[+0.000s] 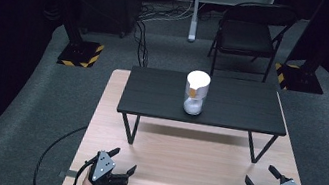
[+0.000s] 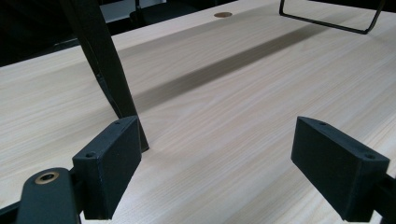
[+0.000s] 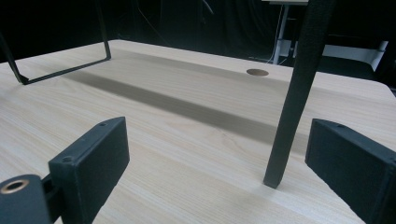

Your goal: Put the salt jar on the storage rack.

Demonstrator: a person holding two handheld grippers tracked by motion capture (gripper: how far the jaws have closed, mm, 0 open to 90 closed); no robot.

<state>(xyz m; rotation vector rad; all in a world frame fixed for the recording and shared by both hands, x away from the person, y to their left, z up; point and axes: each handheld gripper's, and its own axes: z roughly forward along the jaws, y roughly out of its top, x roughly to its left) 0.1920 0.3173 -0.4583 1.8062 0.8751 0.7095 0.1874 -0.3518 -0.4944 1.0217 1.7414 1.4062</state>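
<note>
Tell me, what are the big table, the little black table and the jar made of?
The big table looks like pale wood or wood-look laminate: straight grain lines, matte. The little black table seems to be dark slats on thin metal-looking legs. The jar looks like clear glass or plastic with a shiny silvery top.

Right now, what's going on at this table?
A person rests both hands on the near edge of a light wooden table, holding the left tool and the right tool. Both tools are open and hold nothing. Farther back, a small black riser table stands on the wood, and on it sits a white-and-silver cylindrical container, untouched. Each tool points toward a leg of the riser. A black folding chair stands behind the table.
</note>
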